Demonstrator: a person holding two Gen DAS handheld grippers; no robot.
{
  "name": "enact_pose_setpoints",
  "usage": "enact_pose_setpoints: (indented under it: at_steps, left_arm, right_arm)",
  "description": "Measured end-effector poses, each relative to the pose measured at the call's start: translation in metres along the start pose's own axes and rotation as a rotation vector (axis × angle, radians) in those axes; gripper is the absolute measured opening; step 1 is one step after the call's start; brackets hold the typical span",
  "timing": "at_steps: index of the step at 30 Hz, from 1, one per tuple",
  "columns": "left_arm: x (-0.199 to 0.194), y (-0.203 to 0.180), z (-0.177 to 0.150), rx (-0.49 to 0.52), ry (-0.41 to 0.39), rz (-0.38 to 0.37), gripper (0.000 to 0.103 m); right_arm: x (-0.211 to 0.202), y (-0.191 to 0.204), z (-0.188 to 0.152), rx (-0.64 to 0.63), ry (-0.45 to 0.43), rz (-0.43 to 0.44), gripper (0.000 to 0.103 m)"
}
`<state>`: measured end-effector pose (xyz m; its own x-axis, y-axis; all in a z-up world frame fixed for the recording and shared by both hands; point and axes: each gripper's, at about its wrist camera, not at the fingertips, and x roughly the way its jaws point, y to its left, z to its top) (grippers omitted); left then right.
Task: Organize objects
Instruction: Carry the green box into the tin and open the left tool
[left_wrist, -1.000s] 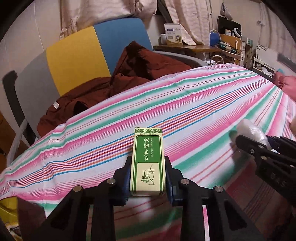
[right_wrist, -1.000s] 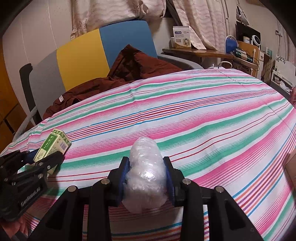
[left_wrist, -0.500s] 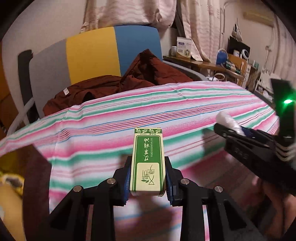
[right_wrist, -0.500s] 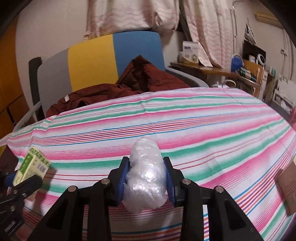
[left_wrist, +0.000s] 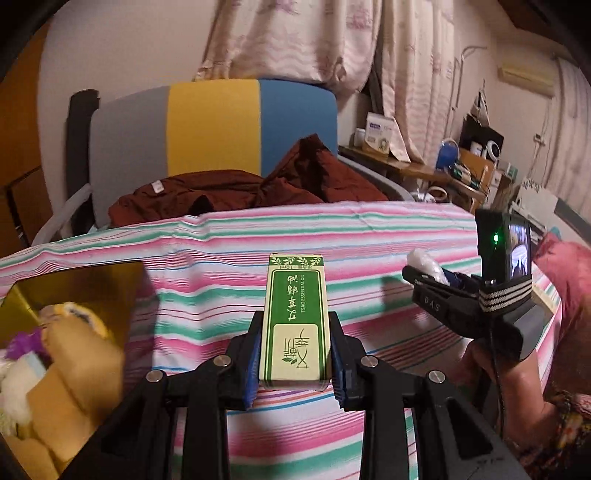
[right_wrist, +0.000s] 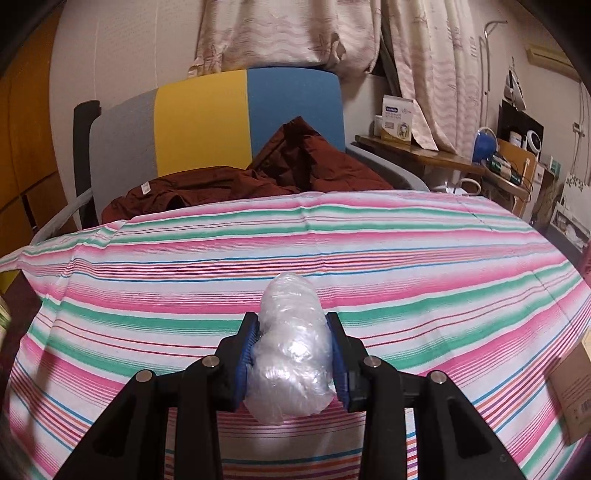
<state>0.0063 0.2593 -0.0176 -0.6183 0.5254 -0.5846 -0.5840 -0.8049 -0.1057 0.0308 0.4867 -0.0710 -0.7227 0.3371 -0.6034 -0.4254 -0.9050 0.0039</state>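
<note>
Both grippers had pulled back toward the near edge of the striped desk since a second earlier, and a yellow container of soft things had come into view at my lower left. My left gripper was clenched on the green essential-oil box, which stood lengthwise between the jaws, held by its lower half and lifted clear of the cloth. My right gripper was clamped on the clear plastic bundle, also off the surface, with the bundle bulging past the jaws front and back.

I judged the bundle the likelier loss: slick, squashy film could creep out if the squeeze eased or I swung fast. The box could pivot, since most of its length stuck out ahead of the grip.

Room ahead was wide open across the cloth up to the far edge, where a brown garment lay on a chair. A cardboard box sat at my right margin. My two grippers were close side by side, so crossing them risked a knock.
</note>
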Motion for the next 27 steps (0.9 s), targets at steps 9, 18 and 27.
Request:
enact_pose_setpoints:
  at_steps: [9,18,27]
  left_arm:
    - [-0.031,0.048,-0.005,-0.103,-0.035,0.067,0.031]
    - [-0.061,0.105,-0.009,-0.206,-0.076,0.155,0.031]
    - [-0.074,0.193,-0.016,-0.381,-0.029,0.239,0.031]
  right_arm:
    - [-0.001,0.014,0.0,-0.073,0.003,-0.008,0.036]
    - [-0.009,0.021,-0.002,-0.109,-0.039,-0.01,0.036]
    - [-0.012,0.036,-0.002,-0.174,-0.047,-0.023,0.036]
